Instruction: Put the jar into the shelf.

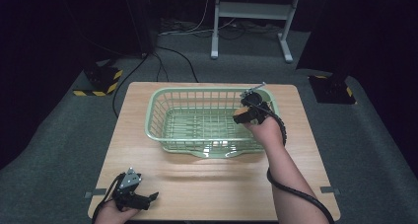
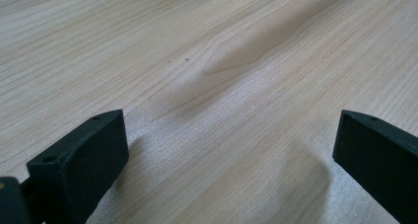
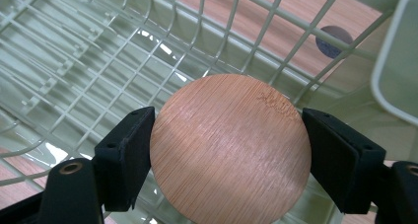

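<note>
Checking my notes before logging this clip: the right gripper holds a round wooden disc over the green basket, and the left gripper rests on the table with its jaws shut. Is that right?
Not quite. The left gripper rests on the table with its jaws wide open and nothing between them, as the left gripper view shows. The rest holds: the right gripper clamps a round wooden disc over the green basket.

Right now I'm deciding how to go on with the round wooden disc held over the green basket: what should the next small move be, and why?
Probably lower the right gripper a little further into the pale green wire basket, then open. Its jaws clamp the round wooden disc by its edges, and the disc hangs above the basket's floor, near a side wall, so releasing from here may let it drop and roll.
</note>
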